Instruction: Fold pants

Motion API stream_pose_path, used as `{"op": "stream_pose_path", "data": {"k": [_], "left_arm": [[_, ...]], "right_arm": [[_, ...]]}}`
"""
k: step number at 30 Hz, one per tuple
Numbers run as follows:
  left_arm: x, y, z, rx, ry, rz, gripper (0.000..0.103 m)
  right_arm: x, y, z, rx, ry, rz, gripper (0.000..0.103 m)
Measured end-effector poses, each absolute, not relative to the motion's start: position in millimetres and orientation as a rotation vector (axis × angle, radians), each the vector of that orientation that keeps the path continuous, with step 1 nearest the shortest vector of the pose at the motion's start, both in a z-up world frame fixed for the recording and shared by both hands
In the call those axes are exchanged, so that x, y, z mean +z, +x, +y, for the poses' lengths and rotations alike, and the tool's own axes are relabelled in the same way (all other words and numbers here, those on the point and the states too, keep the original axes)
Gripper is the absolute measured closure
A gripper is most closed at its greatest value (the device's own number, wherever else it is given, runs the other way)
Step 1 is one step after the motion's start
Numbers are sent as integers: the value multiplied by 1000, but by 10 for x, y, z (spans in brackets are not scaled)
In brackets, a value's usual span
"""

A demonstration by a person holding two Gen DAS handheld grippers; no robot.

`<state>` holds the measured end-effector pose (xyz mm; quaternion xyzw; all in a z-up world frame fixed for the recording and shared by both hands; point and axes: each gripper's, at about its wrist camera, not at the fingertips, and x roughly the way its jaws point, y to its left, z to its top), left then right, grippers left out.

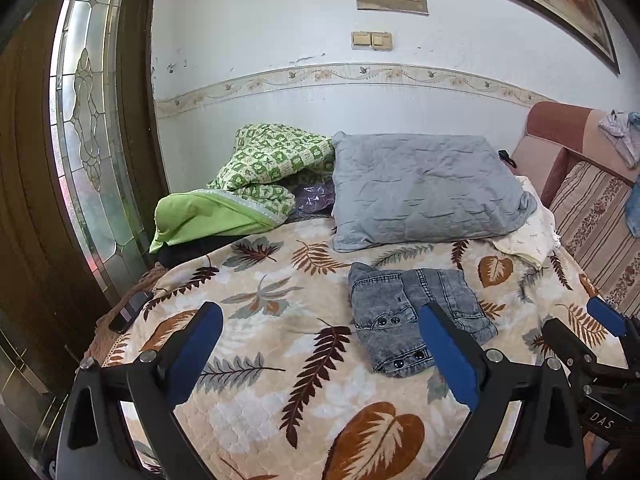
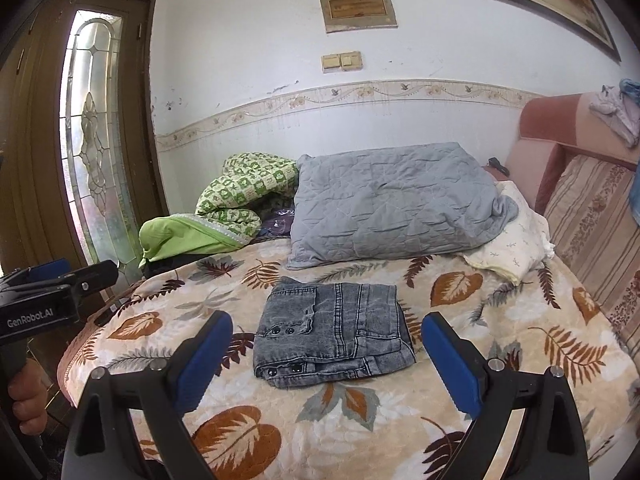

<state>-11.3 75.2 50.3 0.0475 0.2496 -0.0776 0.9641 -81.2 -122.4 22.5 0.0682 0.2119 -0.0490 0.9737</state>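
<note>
denim pants [image 2: 334,334] lie folded in a compact bundle on the leaf-print blanket [image 2: 500,320], both the left gripper [image 1: 320,352] and right gripper [image 2: 326,356] spread wide and empty above it — a careless finger dipping back could snag the top layer and undo the fold.

Bed [image 2: 460,360] with leaf-print blanket: folded grey jeans [image 2: 336,332] at centre; grey pillow [image 2: 400,204] and green quilt [image 2: 240,192] above.

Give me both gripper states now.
Left gripper: open, holding nothing.
Right gripper: open, holding nothing; folded jeans lie on the bed beyond it.
</note>
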Motion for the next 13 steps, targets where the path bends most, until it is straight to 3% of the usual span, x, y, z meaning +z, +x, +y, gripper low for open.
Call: {"op": "stream_pose_path", "data": {"k": [13], "left_arm": [[477,-78,751,-213,73,498,4]], "right_arm": [[128,-700,-1158,-78,110,444,6]]}}
